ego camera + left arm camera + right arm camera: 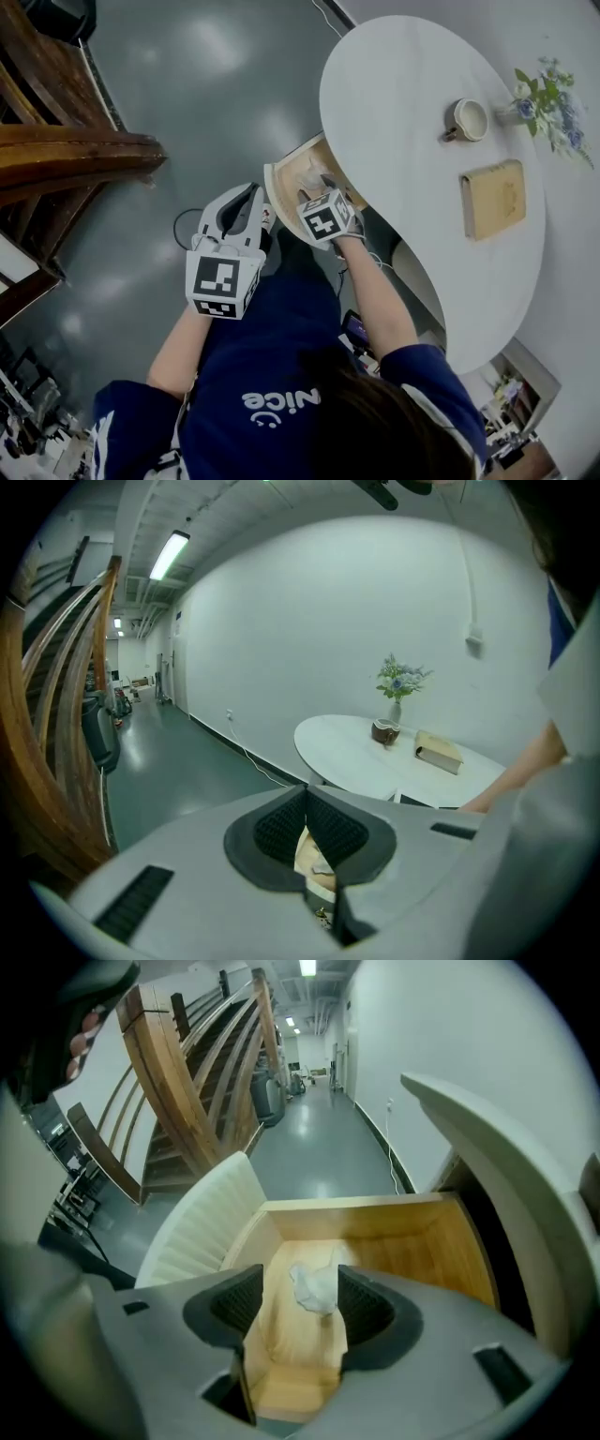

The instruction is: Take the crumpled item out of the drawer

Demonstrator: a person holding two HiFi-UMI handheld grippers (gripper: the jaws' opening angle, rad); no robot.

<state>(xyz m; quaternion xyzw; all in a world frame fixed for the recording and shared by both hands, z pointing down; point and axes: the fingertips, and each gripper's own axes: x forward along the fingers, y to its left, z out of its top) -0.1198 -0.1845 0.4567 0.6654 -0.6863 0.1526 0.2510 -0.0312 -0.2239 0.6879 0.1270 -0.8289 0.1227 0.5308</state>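
A: How far along is the job?

B: The first part looks done. The wooden drawer [403, 1232] under the white round worktop [403, 112] stands pulled out, and its inside is open to view from above.

A: And the crumpled item?

B: Not out yet. The crumpled white paper [315, 1288] lies on the drawer's wooden floor, roughly mid-way along it. Nothing else shows in there.

A: What is the person doing with the right gripper?

B: The right gripper [298, 1283] points steeply down into the drawer with its jaws apart. Seen along them, the paper sits in the gap, closer to the jaw on the picture's right. Neither pad appears to press on it; nothing is gripped.

A: The left one?

B: The left gripper [306, 797] hangs just beside the drawer's front with its jaws together at the tips, and nothing seems to be held between them. It plays no visible part in the pick.

A: So what is left?

B: By his reckoning, nearly all of the real work: bring the jaws down around the paper, close on it, and lift it clear of the drawer walls. Light, springy paper could slip out of a shallow pinch.
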